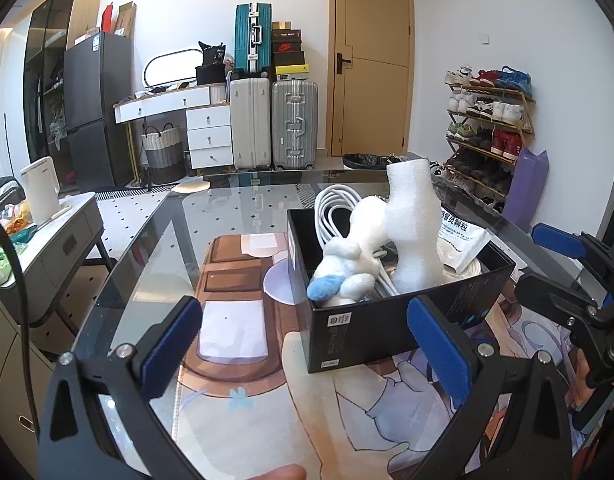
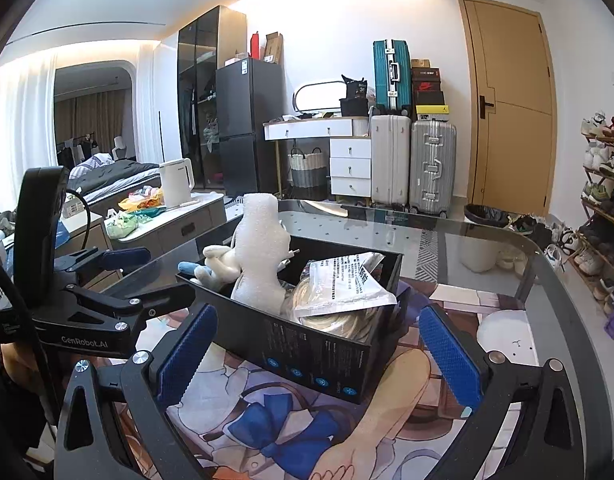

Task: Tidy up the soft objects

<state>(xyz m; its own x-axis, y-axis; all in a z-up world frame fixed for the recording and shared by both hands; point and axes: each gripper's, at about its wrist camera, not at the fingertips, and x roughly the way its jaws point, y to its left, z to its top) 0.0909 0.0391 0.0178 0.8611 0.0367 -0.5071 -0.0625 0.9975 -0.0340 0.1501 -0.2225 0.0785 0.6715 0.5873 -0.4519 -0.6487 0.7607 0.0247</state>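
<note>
Both tongs stood apart, empty: left gripper (image 1: 307, 344), right gripper (image 2: 319, 352). White plush toy with blue ear (image 1: 347, 256) and tall white foam piece (image 1: 415, 232) sat inside black cardboard box (image 1: 363, 332), near left. Risk: foam upright, top-heavy; a nudge could topple it. Light box could slide on printed mat (image 1: 235, 412).

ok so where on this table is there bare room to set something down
Free: the printed mat left of the black box, and the bare glass tabletop beyond it. Crowded: the box itself, packed with plush toy, foam piece, coiled cable and paper packet.
</note>
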